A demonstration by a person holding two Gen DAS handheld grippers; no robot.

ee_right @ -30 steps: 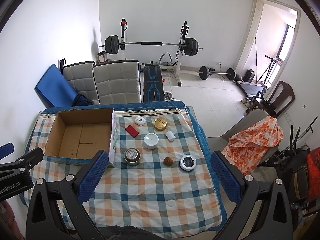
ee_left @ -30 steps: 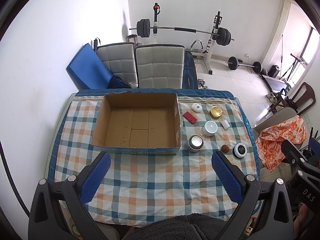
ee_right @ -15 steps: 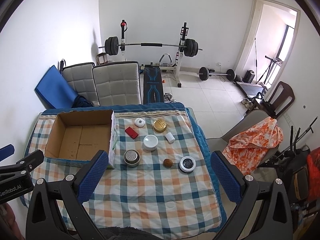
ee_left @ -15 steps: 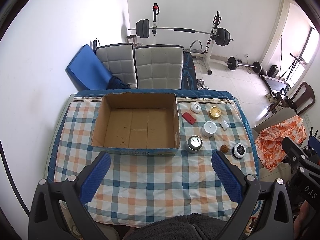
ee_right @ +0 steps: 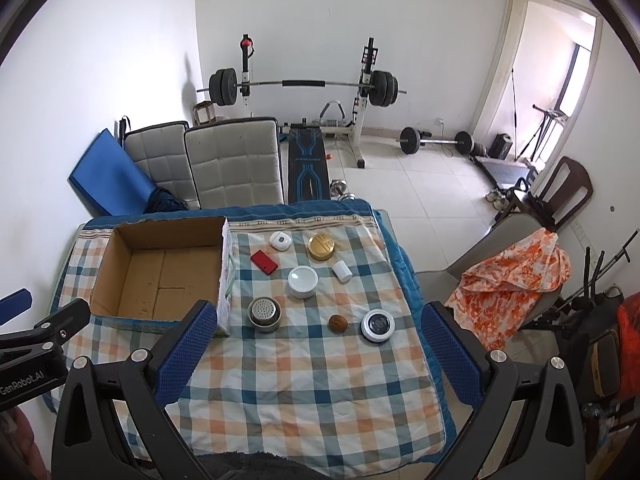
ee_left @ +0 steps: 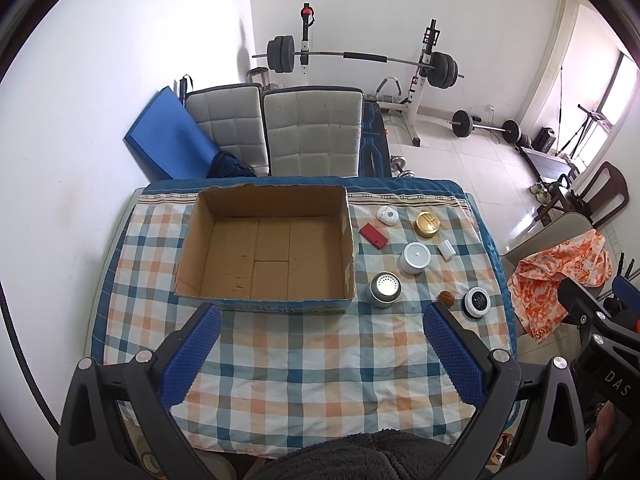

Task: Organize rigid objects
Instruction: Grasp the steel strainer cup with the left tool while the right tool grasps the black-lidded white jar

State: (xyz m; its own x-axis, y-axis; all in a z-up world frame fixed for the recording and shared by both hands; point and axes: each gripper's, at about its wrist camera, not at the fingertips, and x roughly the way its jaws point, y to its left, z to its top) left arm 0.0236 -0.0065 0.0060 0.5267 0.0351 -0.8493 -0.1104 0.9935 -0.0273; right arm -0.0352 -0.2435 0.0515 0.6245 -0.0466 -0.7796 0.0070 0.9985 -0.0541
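Observation:
An open, empty cardboard box (ee_left: 264, 252) (ee_right: 160, 272) stands on the checked tablecloth (ee_left: 320, 360). To its right lie several small items: a red case (ee_left: 373, 236) (ee_right: 264, 262), a white earbud case (ee_left: 387, 215), a gold tin (ee_left: 426, 224) (ee_right: 321, 247), a white round jar (ee_left: 415, 258) (ee_right: 303, 281), a small white block (ee_left: 446, 249), a metal perforated can (ee_left: 384, 289) (ee_right: 263, 313), a brown ball (ee_left: 445, 298) (ee_right: 338, 323) and a black-and-white puck (ee_left: 476, 303) (ee_right: 377, 325). My left gripper (ee_left: 320, 356) and right gripper (ee_right: 316, 354) are open and empty, high above the near table edge.
Two grey padded chairs (ee_left: 312, 132) stand behind the table, a blue mat (ee_left: 168, 140) leans on the wall. A barbell rack (ee_right: 304, 84) is at the back. A chair with orange cloth (ee_right: 512, 276) stands right of the table.
Both grippers drifted slightly back and up; the scene shifted a little in both views. Nothing on the table moved.

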